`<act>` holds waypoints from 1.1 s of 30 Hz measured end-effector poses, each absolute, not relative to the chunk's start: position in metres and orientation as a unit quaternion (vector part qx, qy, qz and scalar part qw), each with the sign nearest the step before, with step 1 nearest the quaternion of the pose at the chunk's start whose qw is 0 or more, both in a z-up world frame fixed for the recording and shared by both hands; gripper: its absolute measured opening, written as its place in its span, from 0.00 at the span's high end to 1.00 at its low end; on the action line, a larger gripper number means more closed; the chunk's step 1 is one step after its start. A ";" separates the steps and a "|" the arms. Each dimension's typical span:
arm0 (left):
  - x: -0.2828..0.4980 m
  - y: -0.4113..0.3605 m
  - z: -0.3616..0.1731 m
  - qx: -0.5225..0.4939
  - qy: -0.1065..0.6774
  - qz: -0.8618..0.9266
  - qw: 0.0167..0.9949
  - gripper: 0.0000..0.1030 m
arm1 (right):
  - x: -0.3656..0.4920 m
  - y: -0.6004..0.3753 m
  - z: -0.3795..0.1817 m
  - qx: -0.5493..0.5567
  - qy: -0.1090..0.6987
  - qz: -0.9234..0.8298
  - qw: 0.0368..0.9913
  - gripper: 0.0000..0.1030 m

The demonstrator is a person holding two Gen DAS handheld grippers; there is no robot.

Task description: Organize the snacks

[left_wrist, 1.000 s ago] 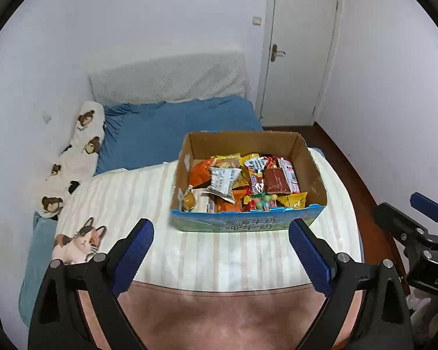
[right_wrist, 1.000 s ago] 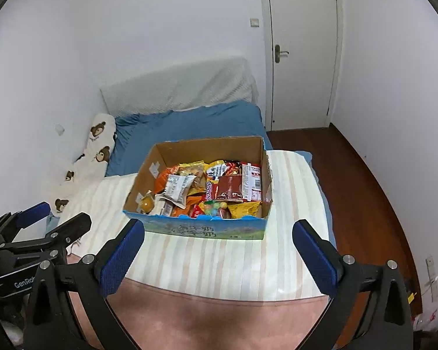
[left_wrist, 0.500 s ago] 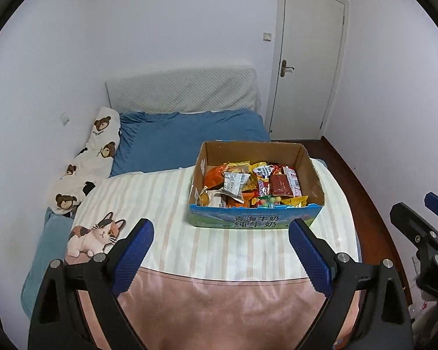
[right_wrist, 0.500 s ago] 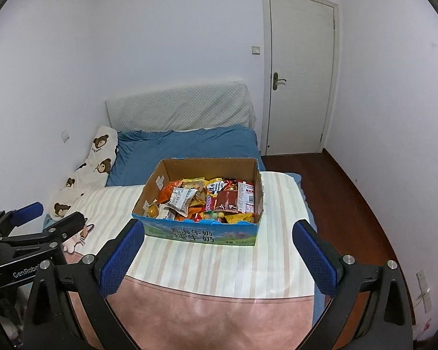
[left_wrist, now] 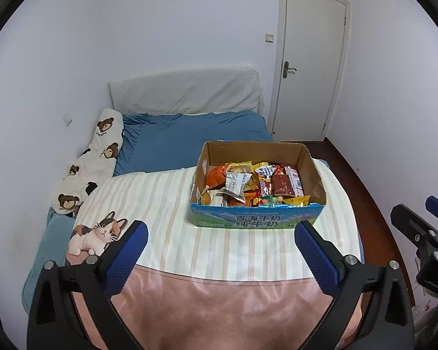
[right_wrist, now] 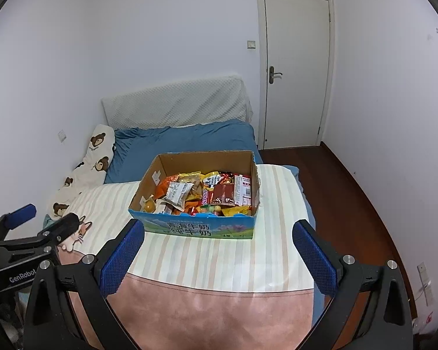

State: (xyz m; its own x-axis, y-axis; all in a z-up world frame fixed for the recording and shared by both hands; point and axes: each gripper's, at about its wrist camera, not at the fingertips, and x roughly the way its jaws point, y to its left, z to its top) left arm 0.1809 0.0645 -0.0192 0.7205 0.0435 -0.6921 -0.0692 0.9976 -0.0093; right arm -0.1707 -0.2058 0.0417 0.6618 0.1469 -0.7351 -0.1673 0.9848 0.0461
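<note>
A cardboard box (left_wrist: 257, 223) with a blue printed front stands on the striped blanket, filled with several snack packets (left_wrist: 248, 185). It also shows in the right wrist view (right_wrist: 198, 229) with the snack packets (right_wrist: 201, 194) inside. My left gripper (left_wrist: 220, 252) is open and empty, held back from the box above the blanket's near part. My right gripper (right_wrist: 217, 250) is open and empty too, at a similar distance. Each gripper shows at the edge of the other's view.
The bed carries a striped blanket (left_wrist: 166, 204) with a pink band and a cat print (left_wrist: 97, 233). A bear-print pillow (left_wrist: 93, 160) lies along the left wall. A blue sheet (left_wrist: 189, 143) and white headboard are behind. A closed door (right_wrist: 296, 67) and wooden floor are right.
Both grippers have pulled back and up from the box, so it looks smaller and farther. Both stay open and empty.
</note>
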 end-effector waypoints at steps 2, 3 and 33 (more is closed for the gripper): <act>0.187 0.064 -0.021 -0.014 0.370 0.036 0.928 0.00 | -0.164 -0.205 0.037 -0.010 0.407 0.087 0.909 0.00; 0.190 0.064 -0.022 -0.012 0.368 0.039 0.929 0.00 | -0.164 -0.204 0.036 -0.009 0.408 0.087 0.909 0.00; 0.282 0.067 -0.052 -0.017 0.421 0.039 0.906 0.00 | -0.072 -0.193 -0.026 0.000 0.462 0.043 0.886 0.00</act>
State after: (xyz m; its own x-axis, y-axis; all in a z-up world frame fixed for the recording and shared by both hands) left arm 0.2825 0.0672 -0.0517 0.6429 0.0569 -0.7639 -0.0853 0.9964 0.0024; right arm -0.0722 -0.1932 -0.0256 0.5693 0.0769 -0.8185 -0.0766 0.9962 0.0403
